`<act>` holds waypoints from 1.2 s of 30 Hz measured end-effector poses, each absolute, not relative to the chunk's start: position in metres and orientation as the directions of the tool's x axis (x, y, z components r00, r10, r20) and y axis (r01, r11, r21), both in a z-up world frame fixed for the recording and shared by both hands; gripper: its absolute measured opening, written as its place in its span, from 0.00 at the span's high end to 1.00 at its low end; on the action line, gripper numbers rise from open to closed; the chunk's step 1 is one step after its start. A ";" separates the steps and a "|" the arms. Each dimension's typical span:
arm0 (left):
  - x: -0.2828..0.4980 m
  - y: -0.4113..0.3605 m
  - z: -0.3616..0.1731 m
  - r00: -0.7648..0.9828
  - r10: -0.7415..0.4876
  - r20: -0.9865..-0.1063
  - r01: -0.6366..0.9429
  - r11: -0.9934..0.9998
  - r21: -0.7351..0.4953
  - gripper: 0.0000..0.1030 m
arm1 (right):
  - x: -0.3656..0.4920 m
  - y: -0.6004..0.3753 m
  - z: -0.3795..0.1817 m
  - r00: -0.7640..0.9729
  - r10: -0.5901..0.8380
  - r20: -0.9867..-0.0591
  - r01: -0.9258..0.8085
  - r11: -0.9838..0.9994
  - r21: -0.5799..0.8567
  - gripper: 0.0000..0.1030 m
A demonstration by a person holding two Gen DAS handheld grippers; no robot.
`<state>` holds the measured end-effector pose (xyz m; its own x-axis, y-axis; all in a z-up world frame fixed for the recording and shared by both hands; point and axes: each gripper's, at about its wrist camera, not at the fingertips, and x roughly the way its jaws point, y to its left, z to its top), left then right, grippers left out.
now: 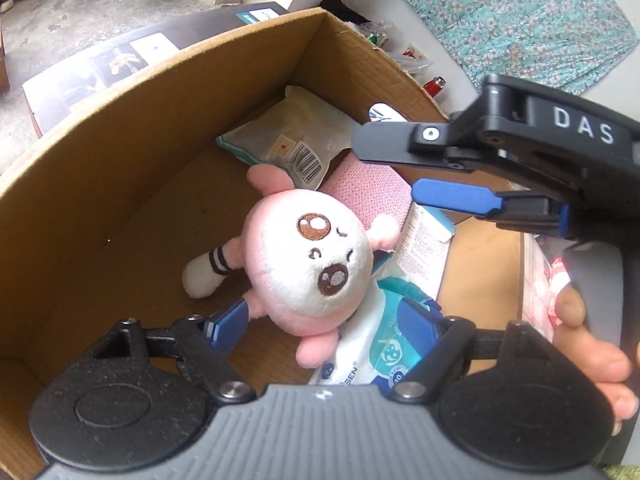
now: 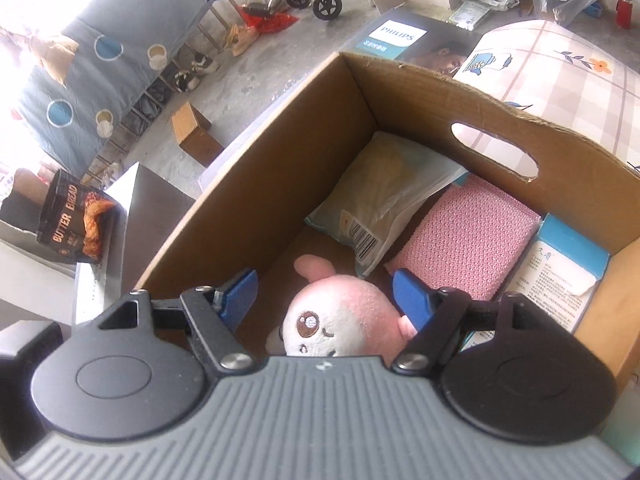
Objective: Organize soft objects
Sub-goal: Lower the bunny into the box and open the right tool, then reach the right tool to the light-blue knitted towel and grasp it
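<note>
A pink and white plush toy [image 1: 308, 264] lies face up on the floor of a cardboard box [image 1: 140, 160]. My left gripper [image 1: 324, 320] hangs just above it, open, with its blue pads either side of the toy's lower body and not pressing on it. My right gripper [image 1: 386, 170] reaches in from the right, open and empty, over a pink knitted pad [image 1: 368, 188]. In the right wrist view the right gripper [image 2: 324, 296] stands open above the plush toy [image 2: 340, 320] in the box [image 2: 248, 184]. A pale barcode packet [image 2: 384, 200] and the pink pad [image 2: 468, 236] lie behind.
A teal and white wipes pack [image 1: 384, 340] and a blue and white carton [image 2: 560, 276] also lie in the box. A dark Philips box [image 2: 400, 40] stands behind it, a checked cloth [image 2: 560, 68] to its right and a butter bread bag [image 2: 76, 220] at the left. A person's hand [image 1: 600, 360] holds the right gripper's handle.
</note>
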<state>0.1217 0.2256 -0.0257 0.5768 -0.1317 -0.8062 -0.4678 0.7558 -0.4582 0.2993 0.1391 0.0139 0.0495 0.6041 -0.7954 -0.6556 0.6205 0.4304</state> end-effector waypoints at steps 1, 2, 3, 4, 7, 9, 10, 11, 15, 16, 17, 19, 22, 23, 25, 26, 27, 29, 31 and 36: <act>0.118 0.223 -0.021 0.591 -0.121 -0.798 -0.461 0.761 -0.457 0.20 | 0.298 0.131 0.019 0.064 0.620 -0.782 -0.645 0.624 0.442 0.27; 0.117 0.218 -0.017 0.606 -0.107 -0.788 -0.451 0.769 -0.452 0.20 | 0.296 0.121 0.025 0.080 0.641 -0.763 -0.633 0.624 0.457 0.27; 0.114 0.215 -0.011 0.619 -0.094 -0.779 -0.441 0.780 -0.445 0.20 | 0.294 0.112 0.031 0.093 0.659 -0.746 -0.624 0.622 0.472 0.27; 0.112 0.210 -0.006 0.632 -0.079 -0.771 -0.433 0.789 -0.436 0.20 | 0.292 0.103 0.035 0.106 0.675 -0.730 -0.616 0.621 0.484 0.27; 0.111 0.195 0.008 0.663 -0.059 -0.747 -0.401 0.814 -0.420 0.19 | 0.282 0.065 0.051 0.156 0.725 -0.671 -0.591 0.613 0.524 0.27; 0.114 0.180 0.015 0.684 -0.066 -0.726 -0.368 0.828 -0.423 0.18 | 0.275 0.038 0.059 0.191 0.748 -0.635 -0.575 0.610 0.546 0.27; 0.115 0.171 0.018 0.692 -0.075 -0.718 -0.347 0.838 -0.422 0.18 | 0.273 0.025 0.062 0.208 0.755 -0.622 -0.567 0.611 0.553 0.27; 0.116 0.163 0.019 0.697 -0.082 -0.712 -0.327 0.848 -0.418 0.18 | 0.269 0.007 0.064 0.233 0.761 -0.606 -0.554 0.616 0.560 0.27; 0.127 0.118 0.022 0.707 -0.120 -0.697 -0.224 0.897 -0.381 0.18 | 0.259 -0.057 0.073 0.319 0.751 -0.578 -0.496 0.652 0.573 0.27; 0.129 0.109 0.022 0.707 -0.130 -0.695 -0.201 0.905 -0.374 0.18 | 0.257 -0.075 0.075 0.345 0.741 -0.576 -0.479 0.667 0.570 0.27; 0.132 0.096 0.021 0.708 -0.144 -0.692 -0.172 0.915 -0.366 0.18 | 0.255 -0.093 0.078 0.372 0.728 -0.576 -0.465 0.683 0.563 0.27; 0.138 0.072 0.021 0.705 -0.170 -0.688 -0.118 0.929 -0.351 0.18 | 0.249 -0.130 0.083 0.433 0.692 -0.578 -0.441 0.722 0.534 0.27; 0.149 0.037 0.019 0.696 -0.218 -0.685 -0.038 0.940 -0.338 0.18 | 0.242 -0.185 0.087 0.525 0.610 -0.594 -0.386 0.793 0.472 0.27; 0.153 0.022 0.018 0.690 -0.237 -0.683 -0.006 0.943 -0.334 0.18 | 0.241 -0.204 0.086 0.549 0.580 -0.602 -0.361 0.814 0.455 0.27; 0.160 -0.004 0.015 0.683 -0.271 -0.678 0.054 0.945 -0.324 0.18 | 0.241 -0.242 0.082 0.583 0.527 -0.618 -0.302 0.847 0.437 0.27; 0.165 -0.021 0.014 0.677 -0.289 -0.677 0.089 0.945 -0.314 0.18 | 0.242 -0.265 0.078 0.598 0.498 -0.629 -0.264 0.862 0.432 0.27; 0.170 -0.037 0.012 0.669 -0.304 -0.678 0.120 0.944 -0.306 0.18 | 0.243 -0.282 0.075 0.609 0.472 -0.638 -0.232 0.875 0.425 0.27; 0.180 -0.067 0.009 0.657 -0.339 -0.673 0.179 0.938 -0.298 0.19 | 0.246 -0.315 0.068 0.626 0.430 -0.651 -0.176 0.891 0.419 0.27; 0.191 -0.097 0.003 0.635 -0.371 -0.678 0.229 0.928 -0.293 0.19 | 0.250 -0.344 0.059 0.636 0.399 -0.661 -0.124 0.898 0.423 0.27; 0.227 -0.163 -0.020 0.576 -0.396 -0.715 0.313 0.915 -0.255 0.24 | 0.275 -0.403 0.026 0.625 0.355 -0.695 -0.009 0.894 0.448 0.28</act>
<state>0.2269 -0.1628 -0.0204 0.5765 -0.3960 -0.7147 0.3130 0.9150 -0.2545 0.2750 -0.4026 0.0259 0.6253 0.3545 -0.6952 -0.0094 0.8942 0.4476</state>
